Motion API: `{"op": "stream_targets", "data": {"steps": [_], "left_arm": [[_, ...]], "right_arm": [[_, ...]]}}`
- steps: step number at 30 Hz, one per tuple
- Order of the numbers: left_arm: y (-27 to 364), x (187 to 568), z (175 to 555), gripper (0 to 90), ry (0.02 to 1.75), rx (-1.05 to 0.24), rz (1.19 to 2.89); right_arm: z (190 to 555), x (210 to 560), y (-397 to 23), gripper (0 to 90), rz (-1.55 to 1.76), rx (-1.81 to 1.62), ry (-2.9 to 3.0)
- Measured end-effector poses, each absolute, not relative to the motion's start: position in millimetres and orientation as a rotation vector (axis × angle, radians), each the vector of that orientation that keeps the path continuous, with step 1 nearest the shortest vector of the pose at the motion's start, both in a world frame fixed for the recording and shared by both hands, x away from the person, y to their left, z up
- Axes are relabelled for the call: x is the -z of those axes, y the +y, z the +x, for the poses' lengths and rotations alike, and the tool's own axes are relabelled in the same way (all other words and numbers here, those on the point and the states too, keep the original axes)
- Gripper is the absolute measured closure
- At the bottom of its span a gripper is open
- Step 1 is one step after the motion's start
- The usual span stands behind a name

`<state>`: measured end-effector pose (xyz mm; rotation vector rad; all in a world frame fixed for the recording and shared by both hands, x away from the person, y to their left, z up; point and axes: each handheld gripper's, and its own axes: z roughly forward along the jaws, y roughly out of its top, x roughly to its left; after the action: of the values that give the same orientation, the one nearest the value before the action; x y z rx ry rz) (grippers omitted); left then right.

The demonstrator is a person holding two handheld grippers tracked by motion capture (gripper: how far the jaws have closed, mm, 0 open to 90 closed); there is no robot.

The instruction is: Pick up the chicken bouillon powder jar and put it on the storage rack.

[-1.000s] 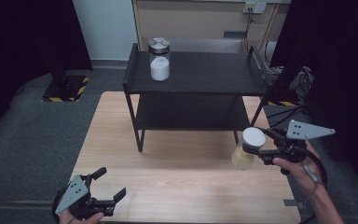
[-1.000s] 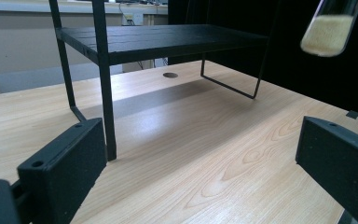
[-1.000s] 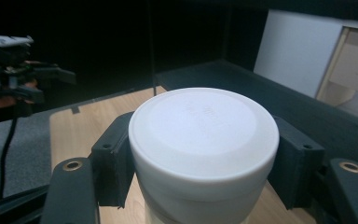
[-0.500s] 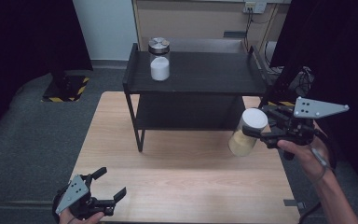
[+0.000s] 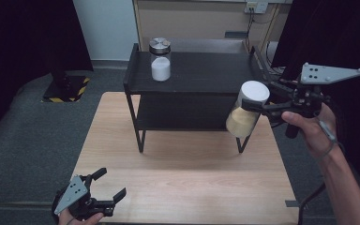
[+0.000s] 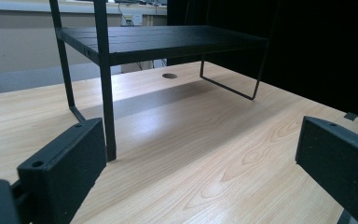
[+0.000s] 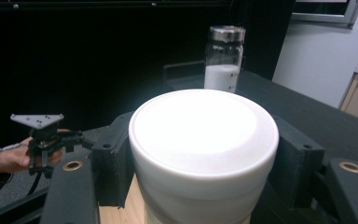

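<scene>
High view: your right gripper (image 5: 257, 106) is clamped on the white-lidded jar (image 5: 246, 110) of yellowish powder, held in the air at the right front edge of the black rack (image 5: 201, 75), clear of the table (image 5: 183, 183). A second jar (image 5: 160, 59), metal-lidded with white contents, stands on the rack's top shelf, well apart. Your left gripper (image 5: 107, 183) sits low at the table's near left corner, jaws apart.

Left gripper view: its jaws stand wide with nothing between them; you see the rack's legs (image 6: 104, 88) and shelf from table level.

Right gripper view: both jaws press the jar's sides just under its lid (image 7: 204, 125); your left gripper (image 7: 81, 137) shows farther off.
</scene>
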<state>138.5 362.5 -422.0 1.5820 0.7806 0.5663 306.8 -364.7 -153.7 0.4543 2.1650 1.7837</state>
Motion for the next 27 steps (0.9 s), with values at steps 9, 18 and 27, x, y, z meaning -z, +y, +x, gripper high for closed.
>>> {"op": "stream_targets", "data": {"steps": [9,18,27], "left_arm": [[364,422,138,0.8,0.782,-0.564,1.574],[365,422,138,0.8,0.78,-0.56,1.571],[365,422,139,0.9,0.781,-0.558,1.574]], "right_arm": [[321,130,-354,33.7,0.461,-1.784,2.167],[338,114,-344,33.7,0.497,-1.761,2.152],[356,101,-341,33.7,0.577,-1.735,2.101]]}}
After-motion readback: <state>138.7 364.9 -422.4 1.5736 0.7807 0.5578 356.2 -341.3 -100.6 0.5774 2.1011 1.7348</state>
